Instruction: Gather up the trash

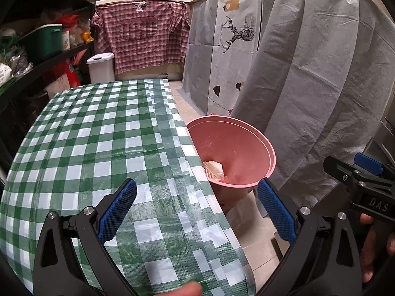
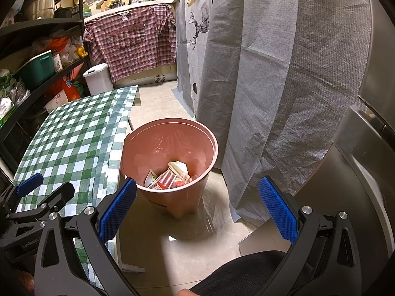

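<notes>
The tabletop (image 1: 93, 148) under its green checked cloth carries no trash in either view; whatever lies nearer than the grippers is hidden. The left gripper (image 1: 196, 209) hovers over the right-hand edge of the tabletop, near the front, its 2 blue pads set wide apart with nothing between them. Beyond that edge, on the floor and close against the hanging cloth, stands the pink bin (image 2: 170, 162), lined with a clear bag and already holding wrappers and paper (image 2: 170, 175) at its bottom. The right gripper (image 2: 197, 209) hangs above the floor, aimed down at the bin, fingers likewise spread and empty.

The task looks close to done, so the risks are mostly of disturbance. The cloth drapes over the edge next to the bin rim; a finger catching it could drag it, and the narrow-based bin might tip. The loose liner spread on the floor beside the bin could snag a foot or a finger. The 2 grippers sit near each other at that edge and could collide if both move toward the bin.
</notes>
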